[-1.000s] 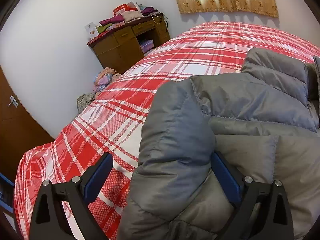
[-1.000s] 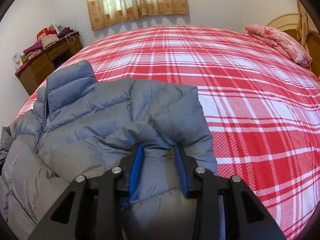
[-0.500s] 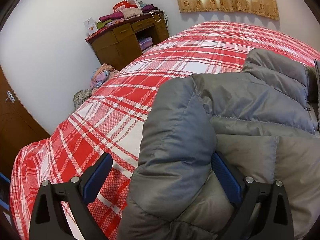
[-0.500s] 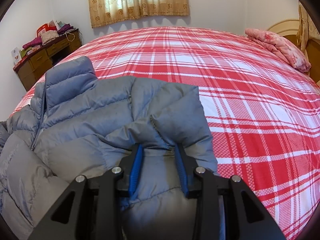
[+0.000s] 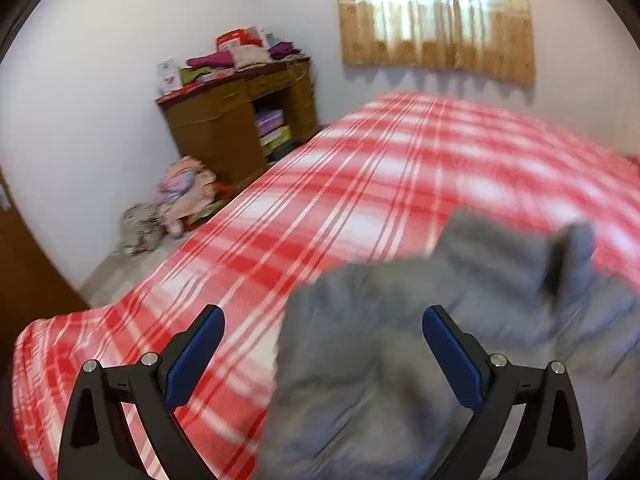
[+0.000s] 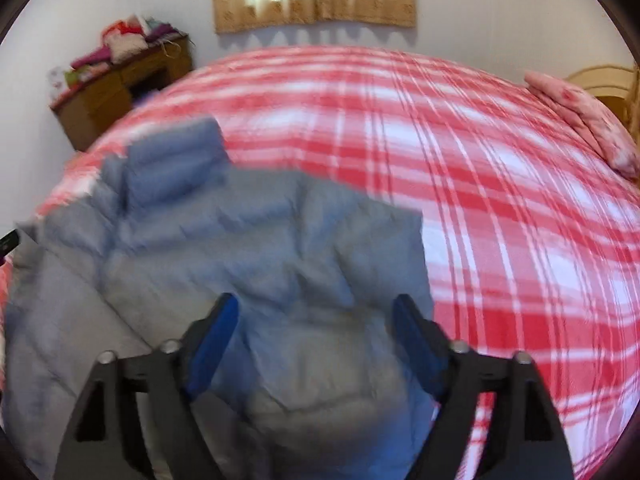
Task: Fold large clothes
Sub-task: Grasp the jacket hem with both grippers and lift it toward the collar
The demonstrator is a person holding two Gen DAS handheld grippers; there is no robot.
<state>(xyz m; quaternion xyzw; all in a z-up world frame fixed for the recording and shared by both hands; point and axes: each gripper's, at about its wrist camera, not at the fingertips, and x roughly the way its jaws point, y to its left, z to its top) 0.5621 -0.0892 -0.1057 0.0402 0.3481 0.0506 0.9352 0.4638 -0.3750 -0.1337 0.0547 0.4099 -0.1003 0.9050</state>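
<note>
Grey puffer jacket (image 5: 460,320) lies on the plaid bed (image 5: 340,200) in my left wrist view, below my left gripper (image 5: 324,344), whose jaws stand wide, nothing clamped. Right wrist view: my right gripper (image 6: 316,332) has just been opening, jaws spread, the sleeve fold beneath them let go. I judge both sleeves laid in, body fold remaining. No containers in play.

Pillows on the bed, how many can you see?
1: a pink floral pillow at the far right edge of the plaid bed, by the headboard. Others may lie outside the view.
</note>
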